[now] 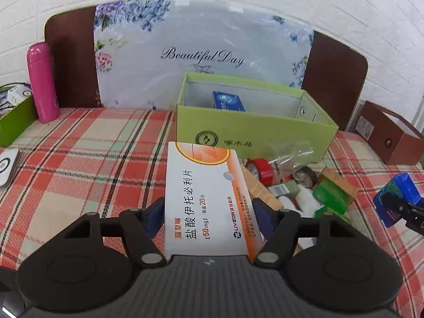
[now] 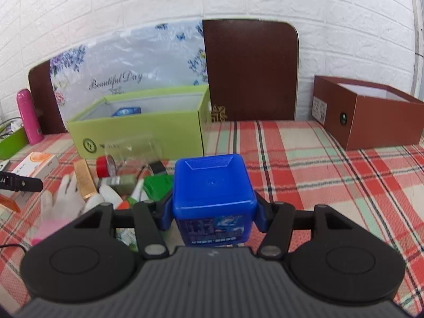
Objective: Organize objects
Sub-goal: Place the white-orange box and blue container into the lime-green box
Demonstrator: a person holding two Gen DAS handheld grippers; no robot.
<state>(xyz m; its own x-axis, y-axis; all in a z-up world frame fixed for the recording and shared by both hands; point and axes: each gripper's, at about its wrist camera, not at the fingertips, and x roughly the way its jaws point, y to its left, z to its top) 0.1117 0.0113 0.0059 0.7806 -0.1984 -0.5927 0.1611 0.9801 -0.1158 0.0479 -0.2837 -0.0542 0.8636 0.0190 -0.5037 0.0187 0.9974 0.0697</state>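
Covering the table, a plaid cloth (image 2: 304, 159) meets a white brick wall (image 2: 159, 0).

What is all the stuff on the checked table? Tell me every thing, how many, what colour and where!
medicine box: one, white and orange, held in the left gripper
blue tub: one, blue, held in the right gripper
green box: one, light green, open, at the back middle of the table, a small blue packet inside
brown box: one, brown, open, back right
flask: one, pink, upright at the back left
red tape roll: one, red, in the heap in front of the green box
white glove: one, white, in the heap
tablecloth: one, red and cream checks, covering the table
left gripper: one, black with blue pads, closing on the medicine box
right gripper: one, black with blue pads, clamped on the blue tub
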